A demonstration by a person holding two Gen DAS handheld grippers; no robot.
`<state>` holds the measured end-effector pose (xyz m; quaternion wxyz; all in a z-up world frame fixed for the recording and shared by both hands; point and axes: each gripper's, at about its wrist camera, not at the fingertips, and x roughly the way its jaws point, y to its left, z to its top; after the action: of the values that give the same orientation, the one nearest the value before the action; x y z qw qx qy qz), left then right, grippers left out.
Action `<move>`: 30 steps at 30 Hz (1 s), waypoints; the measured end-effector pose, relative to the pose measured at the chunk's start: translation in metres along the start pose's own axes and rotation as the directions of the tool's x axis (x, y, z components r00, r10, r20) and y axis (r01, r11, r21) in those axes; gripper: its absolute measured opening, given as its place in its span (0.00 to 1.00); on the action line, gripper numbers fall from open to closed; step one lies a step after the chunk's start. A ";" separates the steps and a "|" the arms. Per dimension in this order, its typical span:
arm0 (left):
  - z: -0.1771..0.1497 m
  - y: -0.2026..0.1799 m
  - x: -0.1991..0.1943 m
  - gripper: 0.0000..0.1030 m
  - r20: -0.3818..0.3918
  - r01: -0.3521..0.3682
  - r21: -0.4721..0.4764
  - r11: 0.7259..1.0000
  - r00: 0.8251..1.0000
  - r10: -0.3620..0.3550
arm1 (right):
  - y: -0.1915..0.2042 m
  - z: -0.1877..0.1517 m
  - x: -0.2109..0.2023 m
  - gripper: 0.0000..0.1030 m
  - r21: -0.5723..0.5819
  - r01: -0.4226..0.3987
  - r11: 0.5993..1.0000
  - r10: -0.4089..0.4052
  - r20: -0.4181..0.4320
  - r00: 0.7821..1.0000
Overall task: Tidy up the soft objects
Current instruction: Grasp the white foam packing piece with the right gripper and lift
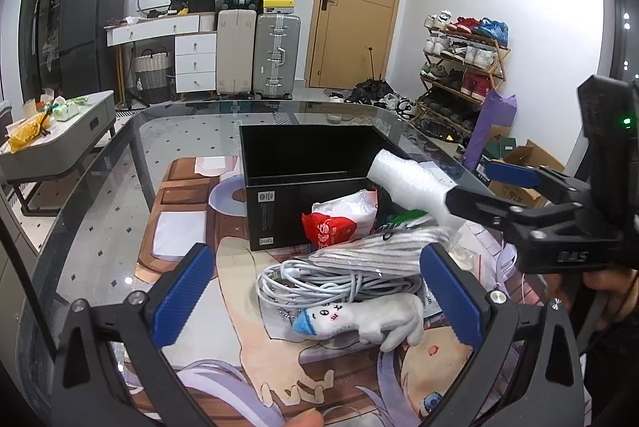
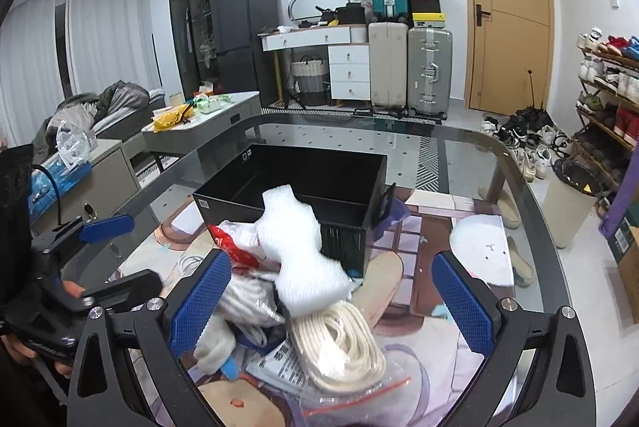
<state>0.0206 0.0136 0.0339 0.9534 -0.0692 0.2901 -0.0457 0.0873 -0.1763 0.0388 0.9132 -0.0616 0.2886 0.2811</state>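
An open black box [image 1: 303, 163] [image 2: 303, 179] stands on the glass table. In front of it lies a pile: a red-and-white plastic bag [image 1: 339, 223], a striped grey cloth [image 1: 371, 251], a coil of grey cable [image 1: 319, 283], a grey plush toy [image 1: 359, 319] and white rope in a clear bag [image 2: 343, 347]. A white foam piece [image 1: 403, 183] [image 2: 295, 247] sits above the pile at the box's near wall, between the fingers of my right gripper [image 2: 331, 303] [image 1: 471, 183]. That gripper is open and its pads do not touch the foam. My left gripper [image 1: 317, 297] [image 2: 139, 249] is open over the plush toy and cable.
A printed cartoon mat [image 1: 239, 307] covers the near part of the glass table [image 1: 179, 123]. A low grey side table [image 1: 80, 123] with clutter stands to the left. Suitcases [image 1: 275, 55], a door and a shoe rack [image 1: 463, 67] line the far wall. A bin [image 2: 567, 203] stands right of the table.
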 end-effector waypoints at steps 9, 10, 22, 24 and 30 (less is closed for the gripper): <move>0.002 0.002 0.009 1.00 -0.025 -0.006 0.009 1.000 1.000 0.006 | 0.009 0.009 0.038 0.76 -0.020 -0.050 0.999 0.049 -0.076 0.996; 0.002 0.002 0.010 1.00 -0.028 -0.005 0.010 1.000 1.000 0.005 | 0.010 0.008 0.040 0.74 -0.019 -0.054 0.998 0.053 -0.080 0.995; -0.001 -0.006 0.015 1.00 -0.056 0.028 0.037 0.999 0.998 -0.025 | 0.010 -0.006 0.033 0.36 -0.007 -0.080 0.997 0.079 -0.072 0.994; -0.002 -0.010 0.017 1.00 -0.072 0.045 0.039 0.998 0.997 -0.042 | 0.007 -0.011 0.023 0.36 0.005 -0.073 0.997 0.073 -0.054 0.996; -0.002 -0.015 0.026 1.00 -0.127 0.127 -0.009 0.992 0.984 -0.127 | 0.004 -0.026 0.013 0.36 0.024 -0.068 0.997 0.070 -0.070 0.995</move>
<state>0.0399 -0.0046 0.0203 0.9280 -0.0849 0.3454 -0.1106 0.0807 -0.1740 0.0100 0.8927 -0.0516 0.3260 0.3069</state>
